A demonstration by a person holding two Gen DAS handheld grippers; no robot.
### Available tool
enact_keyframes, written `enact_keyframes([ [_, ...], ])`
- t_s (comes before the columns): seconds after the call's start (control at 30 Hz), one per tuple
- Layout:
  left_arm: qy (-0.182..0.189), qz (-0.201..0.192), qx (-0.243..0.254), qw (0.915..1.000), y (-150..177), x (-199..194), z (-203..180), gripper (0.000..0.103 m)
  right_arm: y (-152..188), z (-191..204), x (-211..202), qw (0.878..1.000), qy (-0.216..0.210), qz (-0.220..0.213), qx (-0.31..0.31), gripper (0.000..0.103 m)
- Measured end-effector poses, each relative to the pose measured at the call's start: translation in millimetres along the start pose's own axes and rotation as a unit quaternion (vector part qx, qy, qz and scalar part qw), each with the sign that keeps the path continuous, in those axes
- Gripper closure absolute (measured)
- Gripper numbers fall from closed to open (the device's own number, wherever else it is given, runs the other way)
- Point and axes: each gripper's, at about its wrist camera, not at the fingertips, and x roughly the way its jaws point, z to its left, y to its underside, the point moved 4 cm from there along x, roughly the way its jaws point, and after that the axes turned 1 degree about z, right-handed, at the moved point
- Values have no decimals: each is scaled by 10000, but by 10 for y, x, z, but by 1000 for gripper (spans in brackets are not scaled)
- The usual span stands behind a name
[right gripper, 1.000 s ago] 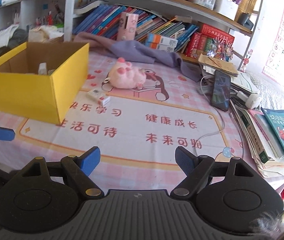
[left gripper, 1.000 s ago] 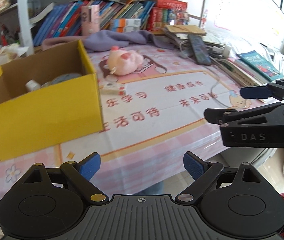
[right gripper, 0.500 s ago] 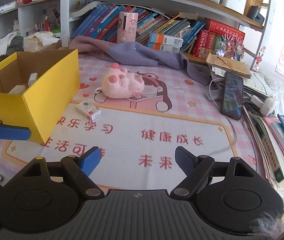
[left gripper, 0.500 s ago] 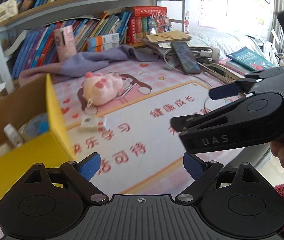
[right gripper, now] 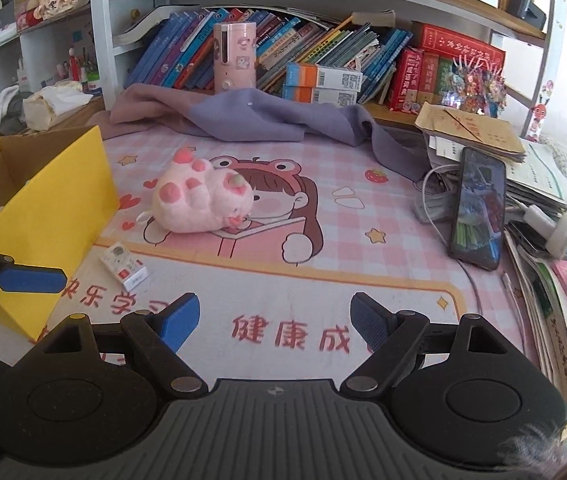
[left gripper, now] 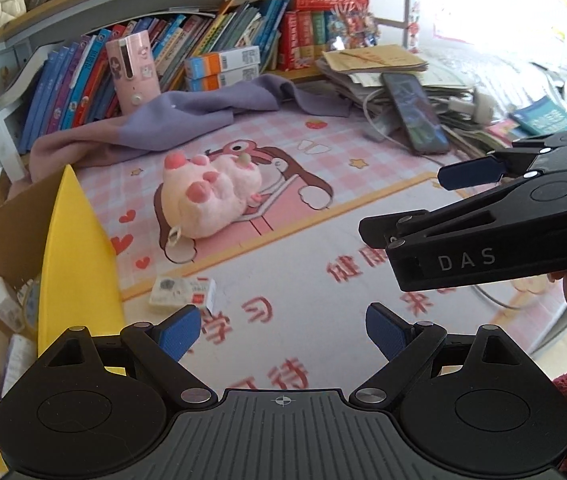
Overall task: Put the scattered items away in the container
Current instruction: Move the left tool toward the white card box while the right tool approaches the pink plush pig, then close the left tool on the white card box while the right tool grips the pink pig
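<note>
Approach continues: we have carried the left gripper (left gripper: 281, 330) and right gripper (right gripper: 273, 318), both spread and empty, from the yellow cardboard box (right gripper: 57, 216) toward the small white carton (left gripper: 181, 290) and pink plush toy (left gripper: 211, 196) lying loose on the tabletop (right gripper: 363, 280).

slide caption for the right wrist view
Open right gripper hovers over the pink mat, facing a plush toy, a small packet and the yellow box.
</note>
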Motion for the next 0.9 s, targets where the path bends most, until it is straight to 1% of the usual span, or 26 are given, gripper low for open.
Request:
enact_keyframes([
  [0.17,-420,45,-72,9991,-156,132,74,11,-158,-62,284,9993,-333,111,-126,19],
  [0.33,-868,179,-374,9954,-229,278,237,11,-373,-29,580,9961,-812,152,-309,16],
  [0.4,-943,258,-476,9941,-257,362,276,11,-479,13,687,9939,-1010,112,-437,14],
  [0.53,-1133,416,-502,9914,-298,521,276,11,-681,103,934,9885,-1347,96,-683,11],
  [0.6,-1255,501,-506,9895,-306,595,275,11,-770,152,1057,9851,-1508,96,-816,5],
  [0.67,-1409,614,-614,9862,-314,674,290,12,-851,208,1175,9807,-1659,78,-1027,4],
  [0.7,-1489,662,-751,9838,-317,711,306,12,-887,240,1227,9783,-1721,55,-1156,3],
  [0.73,-1585,692,-1012,9797,-320,738,338,12,-915,270,1275,9756,-1773,30,-1292,3],
  [0.77,-1654,664,-1381,9742,-320,746,378,13,-943,302,1319,9729,-1813,3,-1435,3],
  [0.8,-1678,625,-1829,9667,-312,750,419,13,-966,329,1354,9704,-1845,-23,-1559,2],
  [0.83,-1684,598,-2275,9572,-297,757,462,13,-989,357,1384,9672,-1915,-48,-1669,2],
  [0.87,-1708,589,-2586,9489,-283,769,497,13,-1010,385,1410,9641,-1986,-61,-1761,2],
  [0.9,-1811,604,-2768,9418,-275,790,519,14,-1023,411,1430,9615,-2041,-69,-1841,2],
])
